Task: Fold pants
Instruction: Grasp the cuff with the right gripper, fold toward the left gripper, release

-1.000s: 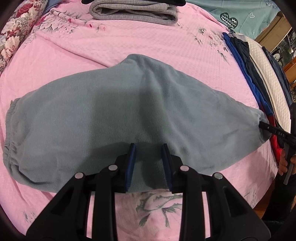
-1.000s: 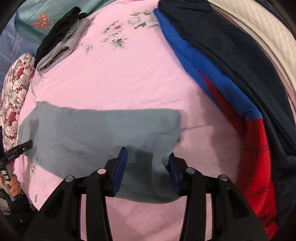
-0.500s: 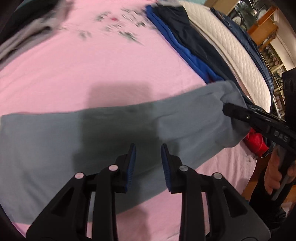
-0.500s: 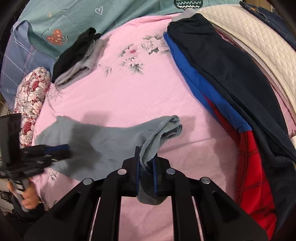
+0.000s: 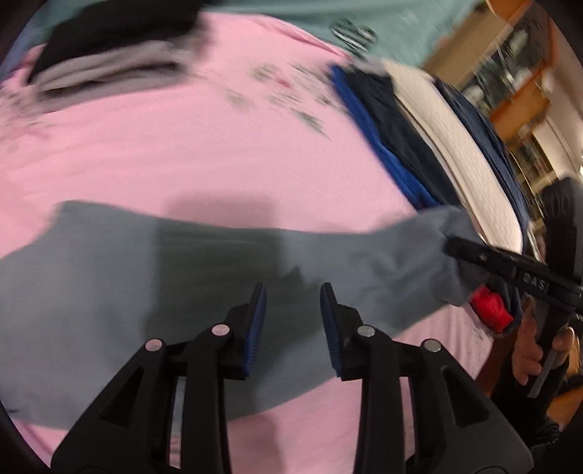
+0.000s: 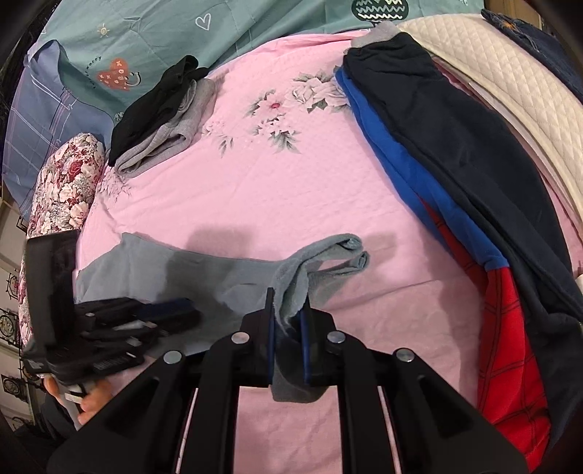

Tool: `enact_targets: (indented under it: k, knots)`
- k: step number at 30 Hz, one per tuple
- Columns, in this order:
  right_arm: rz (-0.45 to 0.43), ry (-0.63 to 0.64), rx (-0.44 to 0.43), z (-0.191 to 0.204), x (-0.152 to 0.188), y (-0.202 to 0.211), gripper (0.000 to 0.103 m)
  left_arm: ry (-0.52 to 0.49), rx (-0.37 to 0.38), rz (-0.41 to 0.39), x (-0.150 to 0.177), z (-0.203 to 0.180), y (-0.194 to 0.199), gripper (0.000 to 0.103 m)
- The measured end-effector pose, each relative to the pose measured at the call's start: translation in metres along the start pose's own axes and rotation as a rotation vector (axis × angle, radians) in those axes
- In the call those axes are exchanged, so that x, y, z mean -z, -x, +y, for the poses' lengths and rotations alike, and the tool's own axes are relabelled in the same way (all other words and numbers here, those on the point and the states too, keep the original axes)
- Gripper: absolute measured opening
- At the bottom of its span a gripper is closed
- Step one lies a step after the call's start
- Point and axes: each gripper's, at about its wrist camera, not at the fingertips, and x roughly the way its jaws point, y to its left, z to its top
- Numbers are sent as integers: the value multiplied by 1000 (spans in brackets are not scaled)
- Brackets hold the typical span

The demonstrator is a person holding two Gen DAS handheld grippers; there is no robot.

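Grey fleece pants (image 5: 145,291) lie folded lengthwise across the pink bedsheet (image 5: 182,146). My left gripper (image 5: 293,291) hovers over their middle, its jaws opening, with no cloth pinched between the blue pads (image 5: 257,321). In the right wrist view the same pants (image 6: 218,277) stretch to the left. My right gripper (image 6: 288,313) is shut on the leg end and holds it bunched a little above the sheet. The cuffs (image 6: 349,251) droop beyond it. The right gripper (image 5: 452,248) also shows at the right of the left wrist view. The left gripper (image 6: 182,310) shows at the left of the right wrist view.
A pile of navy, blue and red garments (image 6: 455,164) runs along the right side of the bed, against a white quilted mattress edge (image 6: 510,91). A folded grey and black stack (image 6: 164,120) sits at the far left. Beside it are a floral pillow (image 6: 62,182) and a teal quilt (image 6: 255,22).
The right gripper has shut on the leg end and raised it, bunching the cloth. The left gripper has swung right along the pants and risen, and its view is now blurred.
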Motion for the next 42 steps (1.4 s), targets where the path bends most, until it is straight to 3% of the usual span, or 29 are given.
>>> enact_targets:
  k: [6, 11, 19, 26, 27, 28, 29, 32, 34, 35, 37, 38, 39, 40, 42]
  knots:
    - [2, 115, 16, 63, -7, -8, 11, 215, -164, -123, 28, 128, 71, 32]
    - [50, 230, 30, 132, -13, -51, 11, 304, -162, -119, 45, 183, 82, 32]
    - [190, 383, 55, 229, 2, -131, 11, 246, -97, -73, 49, 182, 63, 32]
    - [252, 445, 135, 255, 15, -167, 13, 229, -82, -50, 48, 179, 53, 32]
    - [257, 446, 122, 258, 15, -167, 22, 230, -81, -47, 48, 180, 52, 32]
    - [269, 443, 89, 260, 14, -166, 39, 231, -78, -45, 48, 181, 53, 32]
    - [269, 444, 71, 262, 14, -163, 44, 232, -77, -46, 48, 181, 53, 33]
    - [253, 452, -15, 269, 7, -135, 46, 234, -73, -51, 48, 183, 54, 38]
    - [213, 384, -91, 257, -5, -109, 46, 236, -72, -48, 47, 184, 52, 38]
    - [188, 362, -87, 249, -10, -102, 46, 236, -72, -48, 48, 185, 52, 38]
    - [138, 372, 8, 235, -13, -95, 46, 231, -71, -50, 48, 184, 52, 38]
    - [135, 372, 62, 226, -13, -99, 45, 230, -71, -50, 48, 184, 52, 39]
    - [153, 363, 79, 220, -12, -105, 34, 231, -71, -49, 48, 184, 51, 39]
    - [180, 358, 80, 217, -9, -114, 15, 232, -71, -48, 48, 184, 51, 39]
    - [239, 375, 81, 216, 5, -130, 9, 233, -72, -46, 47, 184, 52, 39]
